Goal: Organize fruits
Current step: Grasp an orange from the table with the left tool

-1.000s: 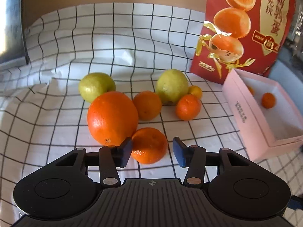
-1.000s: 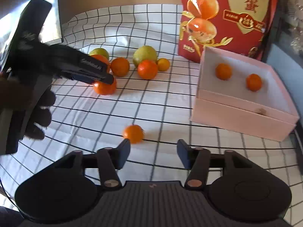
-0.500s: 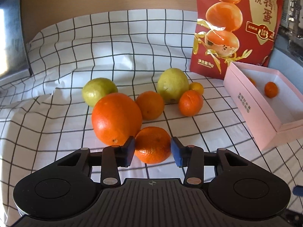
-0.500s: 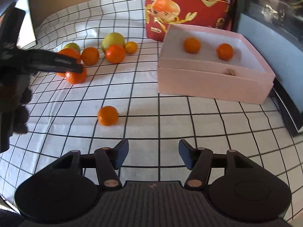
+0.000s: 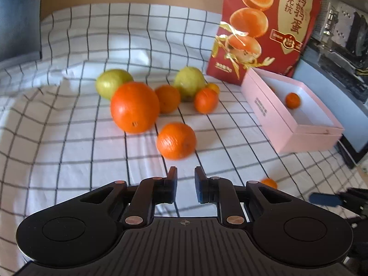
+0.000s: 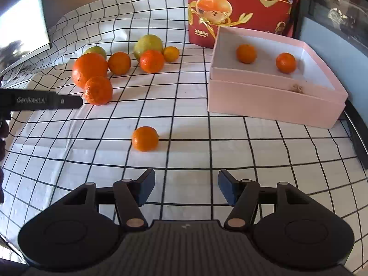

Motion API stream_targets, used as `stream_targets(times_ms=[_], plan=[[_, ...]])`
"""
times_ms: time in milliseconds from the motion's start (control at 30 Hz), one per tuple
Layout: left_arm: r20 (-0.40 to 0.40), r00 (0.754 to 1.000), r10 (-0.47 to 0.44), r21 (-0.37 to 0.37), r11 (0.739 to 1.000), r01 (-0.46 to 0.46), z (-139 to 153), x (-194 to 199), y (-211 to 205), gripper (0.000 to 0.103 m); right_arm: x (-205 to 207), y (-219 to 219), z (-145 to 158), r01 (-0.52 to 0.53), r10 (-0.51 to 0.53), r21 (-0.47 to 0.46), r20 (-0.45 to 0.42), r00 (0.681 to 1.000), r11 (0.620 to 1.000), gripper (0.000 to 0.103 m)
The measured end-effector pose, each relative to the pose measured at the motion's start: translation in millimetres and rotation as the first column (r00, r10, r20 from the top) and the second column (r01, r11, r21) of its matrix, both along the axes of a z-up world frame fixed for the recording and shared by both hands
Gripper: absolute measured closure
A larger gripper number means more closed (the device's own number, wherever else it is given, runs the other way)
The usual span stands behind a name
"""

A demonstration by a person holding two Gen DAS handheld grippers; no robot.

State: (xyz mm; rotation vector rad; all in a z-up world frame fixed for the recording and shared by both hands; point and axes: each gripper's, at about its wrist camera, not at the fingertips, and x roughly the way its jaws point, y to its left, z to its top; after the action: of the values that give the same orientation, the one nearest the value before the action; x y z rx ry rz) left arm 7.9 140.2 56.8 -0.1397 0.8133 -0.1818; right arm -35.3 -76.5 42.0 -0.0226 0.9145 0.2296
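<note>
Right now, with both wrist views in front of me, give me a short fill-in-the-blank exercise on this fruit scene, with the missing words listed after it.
1. The pink box holds ___ small oranges.
2. The left claw is shut on ___; the mandarin lies on the cloth just beyond its tips.
3. The lone small orange ahead of the right claw rests on the ___ cloth.
4. Behind the pink box stands a ___ bag printed with halved eggs.

Missing words: two; nothing; checked; red
</note>
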Motion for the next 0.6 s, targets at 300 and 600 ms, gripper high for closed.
stream_targets(times_ms=[300,600], plan=[[0.097,0.995,0.004,0.060,0.998,-0.010,13.0,-0.4,-3.3,0.079,-0.1,8.3,0.1,-0.026,0.026,-0.008,0.007,1.000,1.000,0.041],[0.090,0.994,-0.060,0.217,0.975,0.040,7.8,39.8,-23.6,0.077,-3.2,-1.3,-4.1,-0.007,0.007,-0.008,-0.001,1.000,1.000,0.042]])
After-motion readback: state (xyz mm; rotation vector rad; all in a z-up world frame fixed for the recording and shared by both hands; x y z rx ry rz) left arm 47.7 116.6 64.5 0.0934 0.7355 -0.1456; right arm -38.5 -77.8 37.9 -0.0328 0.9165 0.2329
